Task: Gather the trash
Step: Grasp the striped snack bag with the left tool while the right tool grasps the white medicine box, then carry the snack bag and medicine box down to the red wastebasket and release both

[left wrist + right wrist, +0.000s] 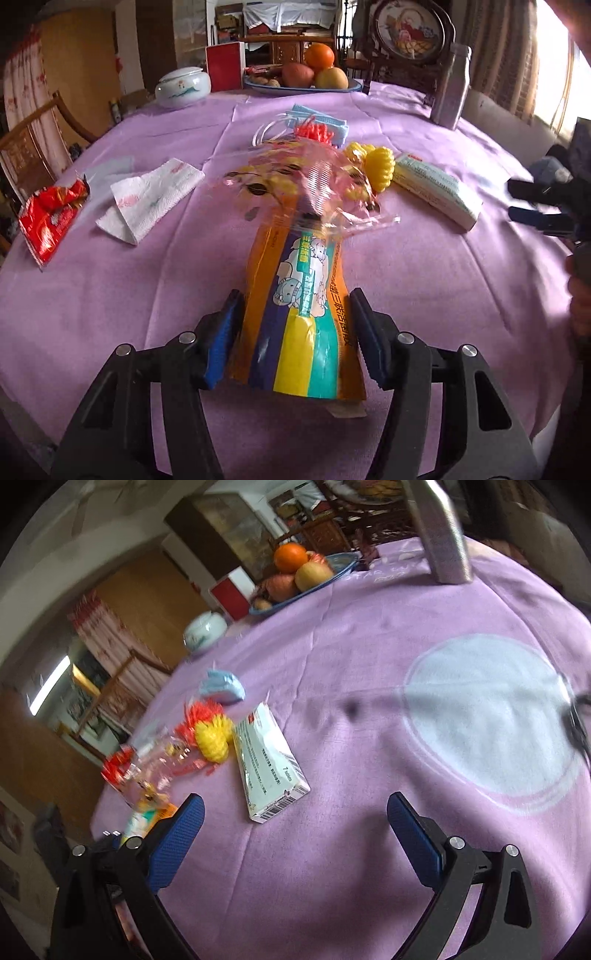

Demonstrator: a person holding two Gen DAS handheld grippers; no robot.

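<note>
Trash spread across the table

On the tablecloth (147, 295), a wrapper (295, 314) lies nearest; napkin (151, 199) and crumpled packet (51, 218) to its left, box (436, 188) to its right, fruit plate (295, 86) far behind

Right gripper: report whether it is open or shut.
Open. In the right wrist view the right gripper has its blue pads spread wide apart over the purple tablecloth, with nothing between them.

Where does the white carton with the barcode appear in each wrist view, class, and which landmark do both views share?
Left wrist: the carton lies right of centre on the purple cloth, right of the yellow ball.
Right wrist: the carton lies left of centre, ahead of the open right gripper, barcode end nearest.
Shared landmark: the orange on the fruit plate.
</note>
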